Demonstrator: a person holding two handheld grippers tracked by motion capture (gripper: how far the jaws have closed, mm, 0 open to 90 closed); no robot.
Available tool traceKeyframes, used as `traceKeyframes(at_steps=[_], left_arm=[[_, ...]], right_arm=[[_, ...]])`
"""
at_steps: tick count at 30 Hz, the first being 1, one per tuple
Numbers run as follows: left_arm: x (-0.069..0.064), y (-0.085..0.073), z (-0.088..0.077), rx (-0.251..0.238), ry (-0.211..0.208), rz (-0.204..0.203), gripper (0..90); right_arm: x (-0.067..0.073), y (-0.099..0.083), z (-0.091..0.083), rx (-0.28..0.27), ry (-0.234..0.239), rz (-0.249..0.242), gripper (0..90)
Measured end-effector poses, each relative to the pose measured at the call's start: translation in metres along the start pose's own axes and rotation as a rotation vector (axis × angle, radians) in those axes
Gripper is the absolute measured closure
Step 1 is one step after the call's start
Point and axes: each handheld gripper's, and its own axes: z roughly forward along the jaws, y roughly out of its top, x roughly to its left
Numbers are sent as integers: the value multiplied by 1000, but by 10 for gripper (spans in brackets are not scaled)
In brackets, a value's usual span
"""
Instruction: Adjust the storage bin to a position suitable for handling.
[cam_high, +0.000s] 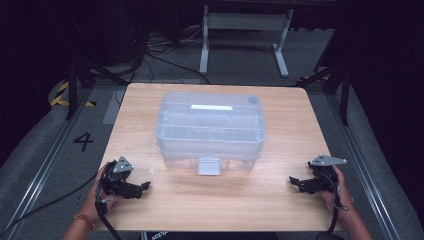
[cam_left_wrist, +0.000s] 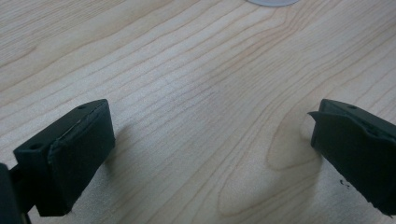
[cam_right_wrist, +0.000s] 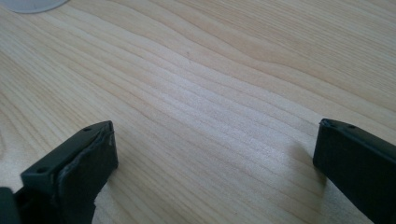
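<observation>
The clear plastic box (cam_high: 210, 131) sits at the middle of the desk (cam_high: 150, 205), its lid on and its front latch (cam_high: 208, 166) facing you. Both tongs are well apart from it, near the front edge.

Risks from this position:
- The box is light and see-through. If you push on the latch from one side only, the box will probably slide or turn on the smooth wood instead of opening.
- The walls and lid edges are hard to judge through clear plastic. A misjudged approach could strike the lid or slip off the latch.
- The cables trailing from both tongs could drag on the desk edge and pull your aim off.

State of the tongs:
- Left tongs (cam_high: 145, 186): jaws spread wide, holding nothing, low over bare wood at the front left.
- Right tongs (cam_high: 292, 180): jaws spread wide, holding nothing, low over bare wood at the front right.
</observation>
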Motion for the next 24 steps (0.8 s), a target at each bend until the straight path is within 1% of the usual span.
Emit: traceKeyframes(at_steps=[3, 5, 7, 8, 9, 11, 12, 13, 15, 16, 17, 19, 20, 21, 23, 24], left_arm=[[1, 0, 0, -1, 3, 7, 0], [0, 0, -1, -3, 18, 6, 0], [-2, -2, -1, -2, 15, -20, 2], [-2, -2, -1, -4, 23, -14, 2], [-3, -2, -1, -5, 17, -25, 2], [-3, -2, -2, 4, 20, -24, 3], [-2, -3, -2, 0, 20, -22, 3], [-1, -3, -3, -3, 19, -9, 3], [-2, -4, -4, 3, 9, -16, 4], [-2, -5, -4, 3, 11, -6, 4], [-1, -5, -4, -3, 18, 2, 4], [-1, -4, -4, 6, 6, -7, 4], [-1, -4, -4, 6, 6, -7, 3], [-1, -5, -4, 2, 6, -8, 4], [-1, -5, -4, 4, 4, -7, 3], [-1, -5, -4, 3, 4, -7, 4]], right_arm=[[0, 0, 0, 0, 0, 0, 0], [0, 0, 0, -1, 0, 1, 0], [0, -1, -1, 0, -1, 0, 0], [0, -1, -1, 0, 0, 0, 0], [0, -1, -1, 0, 0, 1, 0], [0, -1, -1, 0, 1, 0, 0], [0, -1, -1, 0, 2, 0, 0], [0, -1, -1, -1, 2, -2, 1], [0, -2, -2, -3, -3, -4, 2], [0, -2, -2, -3, -5, -2, 5], [0, -2, -2, -5, -4, -4, 17], [1, -2, -2, -13, -4, -1, 45], [1, -2, -2, -13, -4, -1, 45], [1, -1, -3, -26, -16, 10, 104], [1, 0, -3, -31, -18, 4, 154], [2, 0, -4, -33, -25, 6, 156]])
